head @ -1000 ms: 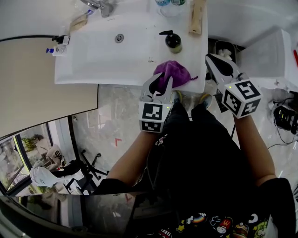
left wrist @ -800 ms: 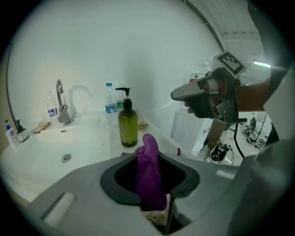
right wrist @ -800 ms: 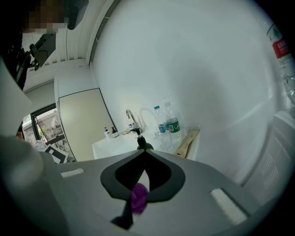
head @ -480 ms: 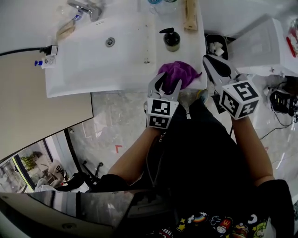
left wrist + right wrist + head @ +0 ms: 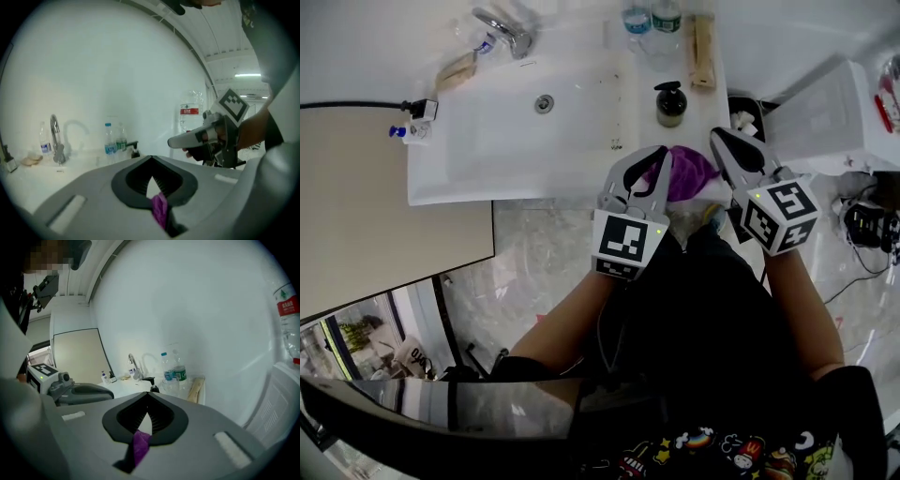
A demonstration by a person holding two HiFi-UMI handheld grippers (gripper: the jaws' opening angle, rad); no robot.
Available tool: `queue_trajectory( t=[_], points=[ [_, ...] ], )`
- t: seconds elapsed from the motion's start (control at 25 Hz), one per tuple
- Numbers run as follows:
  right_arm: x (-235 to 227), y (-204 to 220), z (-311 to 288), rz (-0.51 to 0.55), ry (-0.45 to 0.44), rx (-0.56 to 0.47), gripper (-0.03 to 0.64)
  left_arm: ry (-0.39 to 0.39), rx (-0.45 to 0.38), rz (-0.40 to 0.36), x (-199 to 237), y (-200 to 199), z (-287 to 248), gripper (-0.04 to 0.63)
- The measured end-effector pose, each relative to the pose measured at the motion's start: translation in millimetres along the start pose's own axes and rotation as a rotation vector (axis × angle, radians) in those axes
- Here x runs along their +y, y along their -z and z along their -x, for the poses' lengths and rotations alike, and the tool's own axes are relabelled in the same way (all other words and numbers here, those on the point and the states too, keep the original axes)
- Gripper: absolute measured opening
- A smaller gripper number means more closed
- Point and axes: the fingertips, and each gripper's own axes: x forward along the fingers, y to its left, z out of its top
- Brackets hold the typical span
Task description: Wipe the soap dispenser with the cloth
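Since half a second ago both grippers have closed in on the crumpled purple cloth (image 5: 689, 173). The left gripper (image 5: 659, 155), which straddled its edge with fingers apart, is now clamped on it, and the right gripper (image 5: 727, 141), then just beside the cloth, now touches it.

Left gripper view: the left gripper (image 5: 151, 159) has its fingers closed, tips meeting, with a fold of cloth (image 5: 159, 211) pinched lower between them. Right gripper view: the right gripper (image 5: 149, 394) is the same, fingers closed on a purple fold (image 5: 139, 445).

Head view: the cloth is bunched between the two grippers at the front right edge of the white counter surface (image 5: 628, 112). Left fingers are at its left side, right fingers at its right. Cannot tell whether it rests on the surface or is lifted.

The dark round soap dispenser with black pump (image 5: 671, 103) stands upright on the surface behind the cloth, apart from it and untouched by either gripper. It shows beyond the closed fingertips in the left gripper view (image 5: 135, 150) and in the right gripper view (image 5: 153, 386).

The white basin (image 5: 506, 122) lies left of the dispenser, with the chrome tap (image 5: 511, 33) at its back. Two clear water bottles with blue labels (image 5: 652, 19) stand behind the dispenser.
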Motion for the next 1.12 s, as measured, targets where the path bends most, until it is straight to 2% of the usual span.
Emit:
queue_trajectory(
  t=[0.04, 0.16, 0.28, 0.32, 0.48, 0.68, 0.88, 1.12],
  points=[
    [4, -7, -1, 0.010, -0.002, -0.015, 0.025, 0.001, -0.037, -0.013, 3, -16, 3, 0.003],
    [19, -32, 1, 0.055, 0.000, -0.074, 0.025, -0.001, -0.141, 0.017, 11, -60, 10, 0.001],
    [32, -56, 5, 0.107, 0.002, -0.134, 0.025, -0.039, -0.224, -0.038, 28, -99, 10, 0.001],
    [35, -61, 5, 0.116, 0.003, -0.146, 0.025, -0.054, -0.254, -0.051, 35, -109, 10, 0.002],
    [37, -64, 0, 0.109, 0.026, -0.157, 0.025, -0.088, -0.329, -0.021, 59, -128, 8, 0.001],
    [34, -75, -10, 0.079, 0.044, -0.187, 0.023, -0.126, -0.297, -0.039, 88, -114, -7, 0.001],
    [28, -78, -19, 0.109, 0.093, -0.171, 0.021, -0.129, -0.268, -0.032, 96, -106, -11, 0.001],
    [30, -84, -29, 0.141, 0.102, -0.179, 0.021, -0.124, -0.257, -0.029, 98, -103, -10, 0.001]
  ],
)
